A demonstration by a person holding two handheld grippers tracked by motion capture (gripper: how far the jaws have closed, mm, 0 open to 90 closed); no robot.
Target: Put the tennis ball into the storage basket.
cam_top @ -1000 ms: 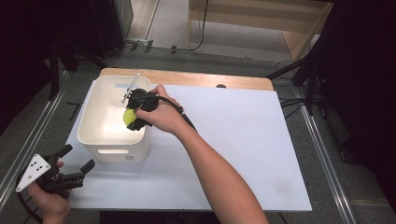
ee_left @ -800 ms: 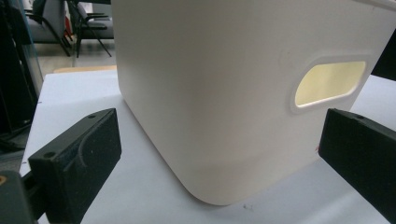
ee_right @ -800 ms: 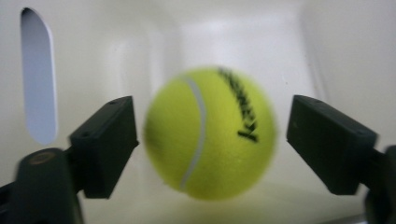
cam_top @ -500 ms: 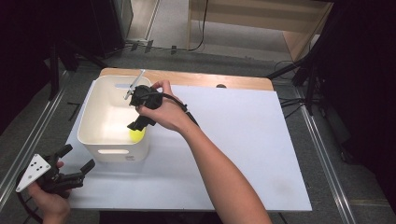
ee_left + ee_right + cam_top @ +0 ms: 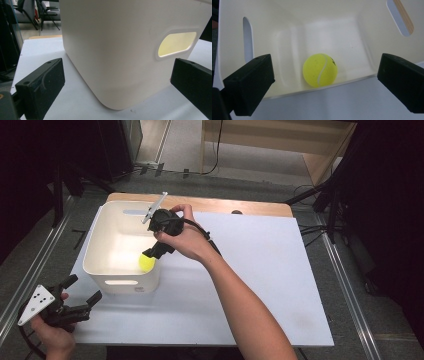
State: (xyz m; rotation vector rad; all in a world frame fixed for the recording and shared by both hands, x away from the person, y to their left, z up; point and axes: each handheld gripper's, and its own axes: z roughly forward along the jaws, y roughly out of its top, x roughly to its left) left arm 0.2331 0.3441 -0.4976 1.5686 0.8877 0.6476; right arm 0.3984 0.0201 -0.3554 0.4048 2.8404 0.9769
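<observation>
A yellow tennis ball (image 5: 146, 264) (image 5: 320, 70) lies on the floor of the white bin (image 5: 95, 247) (image 5: 324, 12), near its front right corner. My right gripper (image 5: 157, 251) (image 5: 325, 75) hangs over the bin's right rim, tilted down at the ball. Its jaws have just been opening and now stand wide, with nothing between them. My left gripper (image 5: 84, 288) (image 5: 117, 75) is open and rests low at the table's front left corner. It faces the bin's (image 5: 112, 50) near wall and handle slot without touching it.
The bin stands at the left of a white board (image 5: 260, 270) on a wooden table (image 5: 250, 207). Metal rails (image 5: 350, 285) run along both sides of the table. A wooden shelf unit (image 5: 280, 140) stands beyond it.
A second ago the right gripper held the ball over the bin. It let go, the ball dropped to the bin's floor, and the hand drew slightly right and up. The left hand stayed put.
</observation>
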